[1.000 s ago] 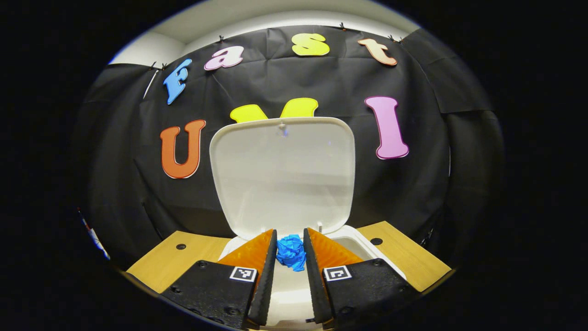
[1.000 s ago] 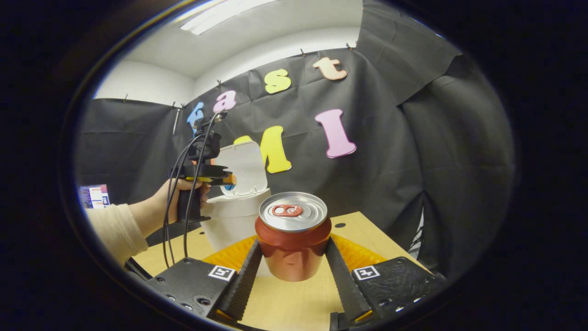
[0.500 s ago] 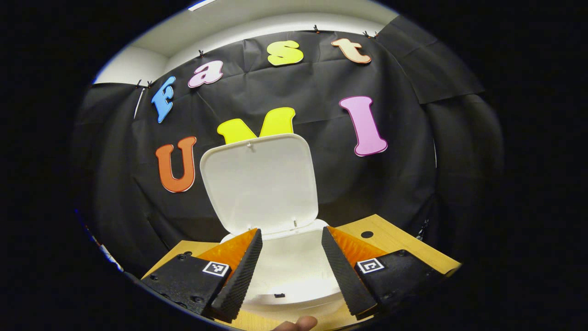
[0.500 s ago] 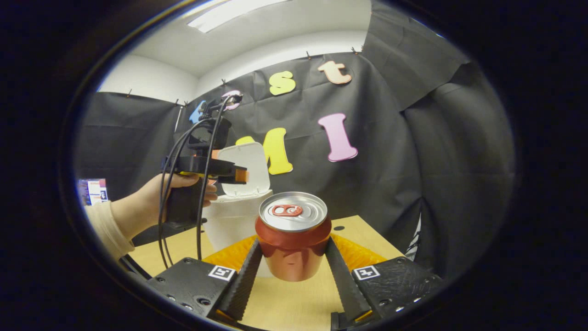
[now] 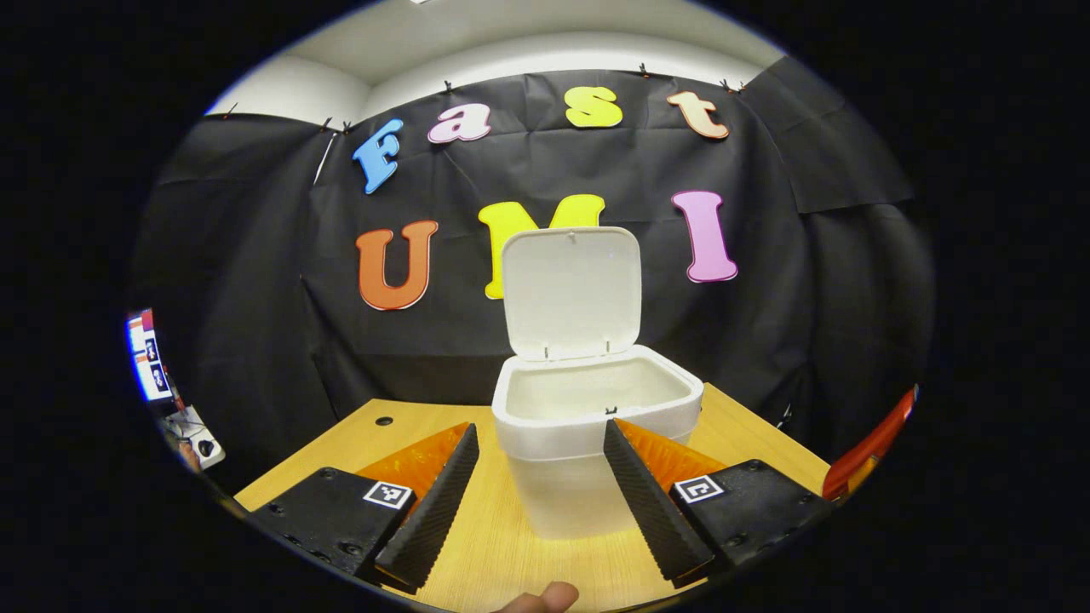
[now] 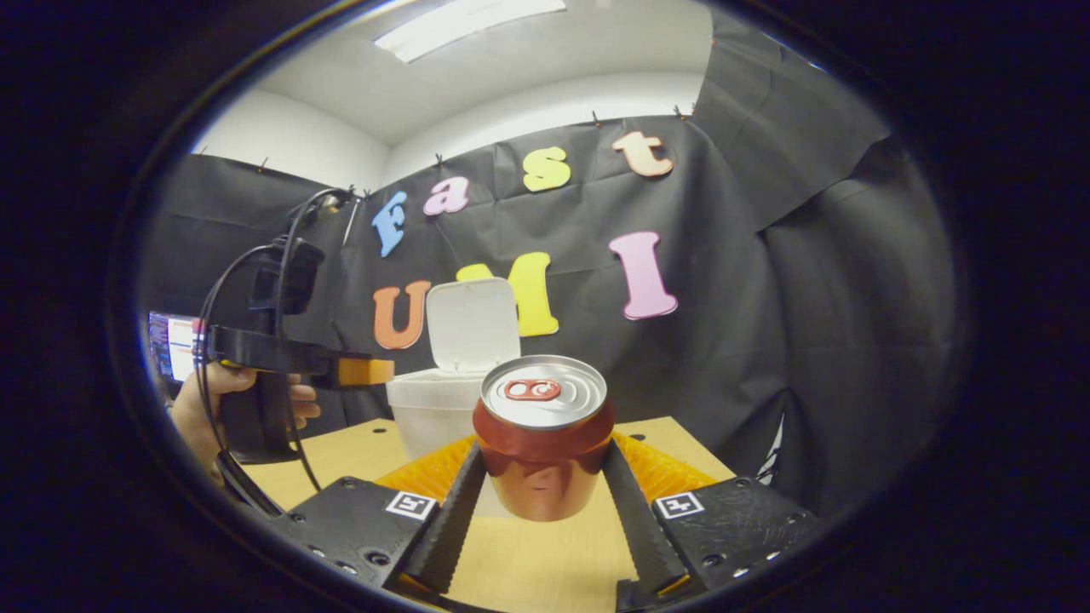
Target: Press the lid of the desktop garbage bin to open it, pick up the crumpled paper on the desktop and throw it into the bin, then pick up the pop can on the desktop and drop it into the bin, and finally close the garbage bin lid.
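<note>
The right gripper [image 6: 539, 502] has its fingers clamped on the can [image 6: 543, 438]; the left gripper [image 5: 536, 485] fingers are apart before the bin [image 5: 596, 443], lid [image 5: 570, 291] up.

The lower front of the white bin [image 5: 588, 443] sits behind the left gripper's [image 5: 536, 494] fingertips, and the bin's floor is out of sight below its rim. In the right gripper view the pop can [image 6: 543, 438] covers the bin's near right side, and the can's base sinks between the fingers. A red shape [image 5: 869, 443] at the far right edge is cut off, unidentifiable. A fingertip [image 5: 545, 598] is clipped at the bottom.
</note>
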A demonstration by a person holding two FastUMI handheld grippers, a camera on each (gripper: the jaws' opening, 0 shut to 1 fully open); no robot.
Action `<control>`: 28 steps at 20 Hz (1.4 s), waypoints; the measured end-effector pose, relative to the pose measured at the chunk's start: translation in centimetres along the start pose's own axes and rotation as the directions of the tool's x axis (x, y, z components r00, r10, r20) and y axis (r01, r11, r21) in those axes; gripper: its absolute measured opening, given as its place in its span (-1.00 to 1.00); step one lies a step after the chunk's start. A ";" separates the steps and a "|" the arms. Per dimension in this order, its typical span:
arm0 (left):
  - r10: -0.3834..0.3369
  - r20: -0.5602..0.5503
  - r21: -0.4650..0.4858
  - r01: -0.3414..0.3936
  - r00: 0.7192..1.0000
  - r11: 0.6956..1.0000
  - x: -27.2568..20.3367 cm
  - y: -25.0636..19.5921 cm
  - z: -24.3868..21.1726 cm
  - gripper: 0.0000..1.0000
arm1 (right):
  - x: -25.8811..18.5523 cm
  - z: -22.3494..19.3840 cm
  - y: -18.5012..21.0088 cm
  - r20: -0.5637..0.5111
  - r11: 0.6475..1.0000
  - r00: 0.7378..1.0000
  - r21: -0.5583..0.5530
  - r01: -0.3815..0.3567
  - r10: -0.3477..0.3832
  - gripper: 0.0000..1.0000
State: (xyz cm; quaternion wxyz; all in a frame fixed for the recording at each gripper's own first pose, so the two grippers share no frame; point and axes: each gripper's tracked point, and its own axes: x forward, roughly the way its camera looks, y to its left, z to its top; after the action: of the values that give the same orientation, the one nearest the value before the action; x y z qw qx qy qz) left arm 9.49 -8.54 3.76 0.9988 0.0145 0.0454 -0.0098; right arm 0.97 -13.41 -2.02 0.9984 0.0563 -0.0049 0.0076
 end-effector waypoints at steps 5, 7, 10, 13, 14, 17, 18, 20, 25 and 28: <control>0.026 0.042 -0.057 -0.023 0.999 0.998 -3.6 4.7 -2.8 0.92 | 0.9 0.1 -0.7 -0.064 0.997 0.995 -0.001 0.083 -0.083 0.56; 0.088 0.049 -0.033 -0.087 0.995 0.996 -4.5 7.5 -4.3 0.92 | 1.3 0.8 -0.2 -0.060 0.994 0.993 -0.034 0.104 -0.106 0.56; 0.070 0.024 -0.088 -0.068 0.997 0.994 -5.3 8.3 -6.5 0.89 | 3.2 0.8 0.8 -0.089 0.988 0.987 -0.092 0.124 -0.132 0.56; 0.028 0.018 -0.107 -0.026 0.999 0.994 -5.8 8.2 -7.0 0.89 | 6.0 1.7 2.3 -0.137 0.987 0.983 -0.123 0.106 -0.123 0.56; 0.020 0.026 -0.095 -0.017 0.999 0.995 -5.9 8.4 -6.8 0.90 | 7.0 2.4 2.3 -0.145 0.981 0.979 -0.150 0.121 -0.143 0.56; -0.001 0.045 -0.093 0.005 0.999 0.996 -6.4 9.3 -6.4 0.89 | 10.1 5.4 3.3 -0.128 0.970 0.978 -0.197 0.141 -0.168 0.56; 0.002 0.048 -0.092 0.002 0.999 0.996 -6.7 9.7 -6.2 0.89 | 11.3 6.2 3.7 -0.130 0.970 0.976 -0.196 0.146 -0.173 0.56; 0.054 0.038 -0.101 -0.050 0.998 0.994 -6.8 11.9 -6.4 0.89 | 14.1 7.3 4.6 -0.151 0.969 0.971 -0.193 0.153 -0.183 0.56; 0.056 0.072 -0.115 -0.047 0.996 0.992 -8.3 13.4 -5.0 0.89 | 21.6 10.9 5.6 -0.173 0.959 0.957 -0.208 0.194 -0.232 0.58; 0.024 0.081 -0.123 -0.014 0.996 0.992 -8.1 13.2 -5.1 0.84 | 25.8 12.7 7.0 -0.159 0.967 0.966 -0.187 0.174 -0.205 0.56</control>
State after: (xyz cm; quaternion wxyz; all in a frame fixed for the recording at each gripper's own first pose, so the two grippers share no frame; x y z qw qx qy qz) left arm 1.25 4.96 -0.17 0.9989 -0.0466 0.0045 0.0020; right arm 26.56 -7.50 11.63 0.9921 -0.0303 0.0888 -0.0838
